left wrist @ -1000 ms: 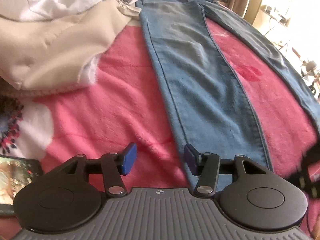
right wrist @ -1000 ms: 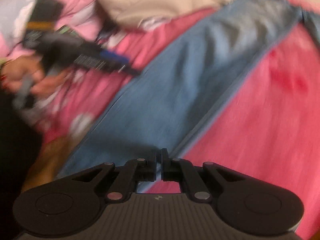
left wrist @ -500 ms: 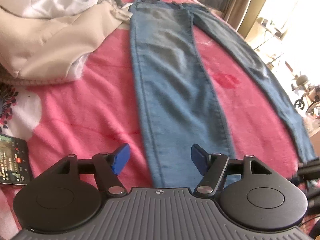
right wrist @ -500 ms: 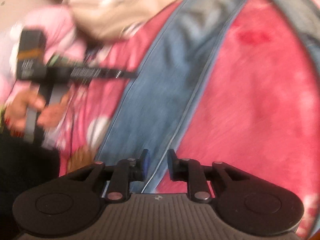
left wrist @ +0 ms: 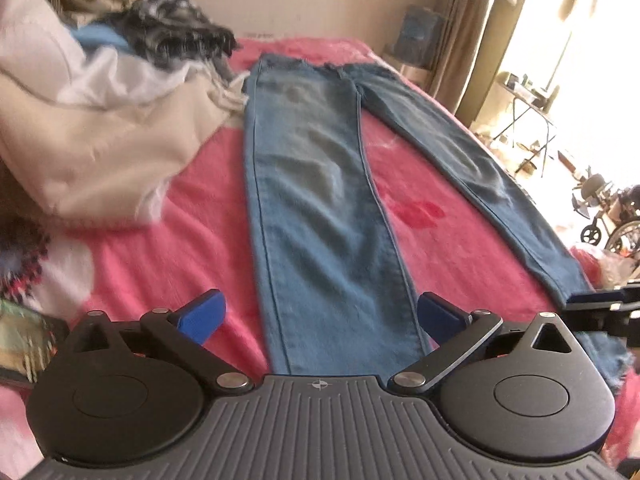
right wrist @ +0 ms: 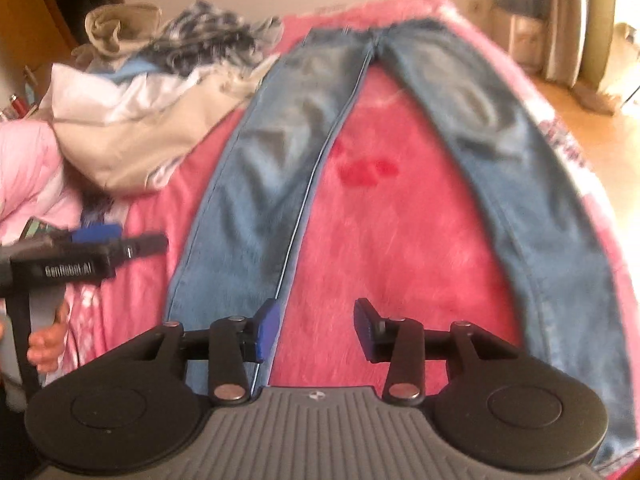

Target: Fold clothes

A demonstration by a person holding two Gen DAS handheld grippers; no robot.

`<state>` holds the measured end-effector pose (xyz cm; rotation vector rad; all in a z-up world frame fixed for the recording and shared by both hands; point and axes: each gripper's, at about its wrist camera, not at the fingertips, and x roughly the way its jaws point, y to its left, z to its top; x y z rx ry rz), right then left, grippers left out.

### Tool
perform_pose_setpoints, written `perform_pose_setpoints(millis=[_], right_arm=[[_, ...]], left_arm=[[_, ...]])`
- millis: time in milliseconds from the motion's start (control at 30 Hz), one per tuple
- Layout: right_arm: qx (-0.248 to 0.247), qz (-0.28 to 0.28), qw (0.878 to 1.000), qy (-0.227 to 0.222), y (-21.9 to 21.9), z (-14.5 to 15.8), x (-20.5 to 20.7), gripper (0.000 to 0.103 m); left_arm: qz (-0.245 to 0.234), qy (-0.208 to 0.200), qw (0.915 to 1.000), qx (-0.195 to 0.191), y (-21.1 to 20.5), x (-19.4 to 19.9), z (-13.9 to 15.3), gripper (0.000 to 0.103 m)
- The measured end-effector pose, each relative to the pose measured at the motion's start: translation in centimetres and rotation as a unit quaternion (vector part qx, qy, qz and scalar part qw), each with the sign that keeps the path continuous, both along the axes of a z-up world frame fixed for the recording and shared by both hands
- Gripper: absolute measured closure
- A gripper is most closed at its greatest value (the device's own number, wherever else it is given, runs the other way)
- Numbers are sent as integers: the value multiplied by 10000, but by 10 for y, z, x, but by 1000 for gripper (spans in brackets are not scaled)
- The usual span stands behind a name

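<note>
Now spread flat on the pink fleece bed (left wrist: 460, 240): blue jeans (left wrist: 320, 200), legs splayed in a narrow V, waistband at 12 o'clock, hems toward 6 o'clock. Long axis of each leg running roughly 12 to 6. Left gripper (left wrist: 320, 318) straddling the hem end of the lighter leg, jaws opening to their widest, blue pads clear of the denim, nothing grasped. Right gripper (right wrist: 316, 330) over bare blanket between the legs, jaws opening, empty; inner seam of the lighter leg just at its 9 o'clock pad, darker leg (right wrist: 540, 200) off toward 2 o'clock. Probably the right one nearer that darker leg for bringing it across. Denim soft, faded, lightly creased; blanket fuzzy. Heap of cream and white clothes (left wrist: 92, 132) at 10 o'clock.
</note>
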<state>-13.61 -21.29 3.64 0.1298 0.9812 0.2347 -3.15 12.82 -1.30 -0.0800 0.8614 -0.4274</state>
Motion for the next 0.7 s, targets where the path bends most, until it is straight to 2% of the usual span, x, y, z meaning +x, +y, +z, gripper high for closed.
perform_pose_setpoints(millis=[200, 333, 400, 467, 567, 700], right_arm=[[-243, -381, 9987, -242, -2, 38, -9, 58], [-655, -500, 9944, -658, -5, 81, 3, 57], [-863, -665, 9886, -1038, -2, 106, 27, 52], [-968, -819, 9826, -1356, 3, 128, 55, 41], [-549, -948, 9833, -1453, 21, 139, 126, 37], [-476, -783, 9825, -1619, 68, 120, 237, 35]], left_arm=[[93, -115, 9997, -180, 10, -4, 5, 0], [379, -110, 9974, -601, 23, 3, 15, 0], [389, -29, 9943, -994, 31, 7, 19, 0], [448, -64, 9933, -1067, 34, 10, 22, 0], [663, -95, 9943, -829, 36, 19, 16, 0], [933, 162, 9947, -395, 36, 47, -1, 0]])
